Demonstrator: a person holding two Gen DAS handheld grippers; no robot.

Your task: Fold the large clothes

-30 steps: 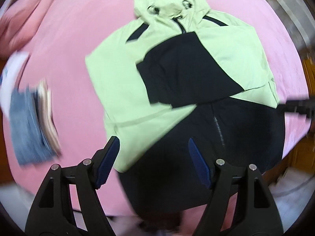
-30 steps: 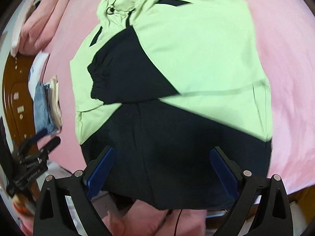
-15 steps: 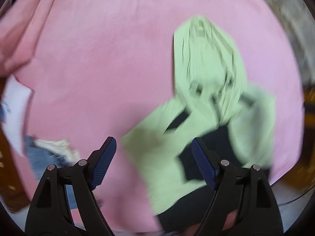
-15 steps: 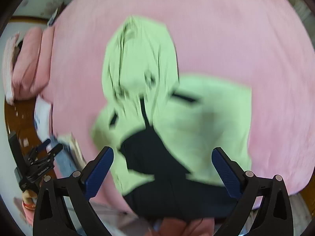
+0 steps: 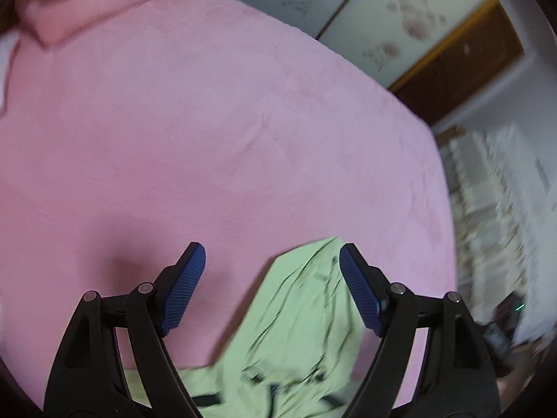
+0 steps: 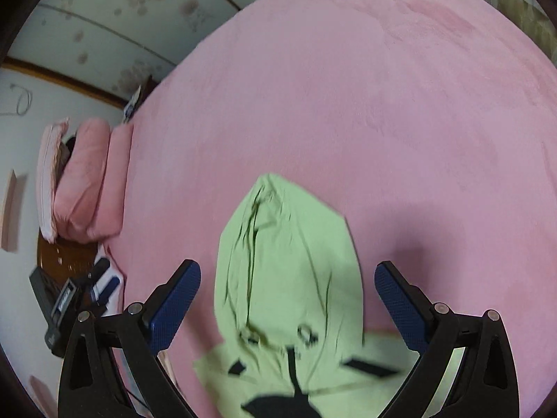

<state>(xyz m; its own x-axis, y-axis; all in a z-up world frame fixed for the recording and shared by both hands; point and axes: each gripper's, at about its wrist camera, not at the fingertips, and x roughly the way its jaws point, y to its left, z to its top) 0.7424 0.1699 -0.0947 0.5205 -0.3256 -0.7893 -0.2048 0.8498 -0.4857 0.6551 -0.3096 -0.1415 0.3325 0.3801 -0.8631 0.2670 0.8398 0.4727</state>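
A light green and black hooded jacket lies flat on the pink bed. Only its green hood (image 5: 306,310) and upper chest show in the left wrist view, low and right of centre. My left gripper (image 5: 271,278) hangs open above the hood's left edge, nothing between its blue pads. In the right wrist view the hood (image 6: 285,261) points up the bed, with the black zip and chest panel at the bottom edge. My right gripper (image 6: 287,292) is open and straddles the hood without touching it.
The pink bed cover (image 5: 209,122) stretches far ahead of both grippers. Pink pillows (image 6: 87,181) lie at the bed's head on the left. The left gripper (image 6: 76,296) shows at the right wrist view's left edge. A floral wardrobe (image 5: 365,10) stands behind the bed.
Both grippers have travelled up along the jacket from its black hem to the hood. The sleeves and body have slid out of view below. The folded clothes pile on the left is gone from sight.
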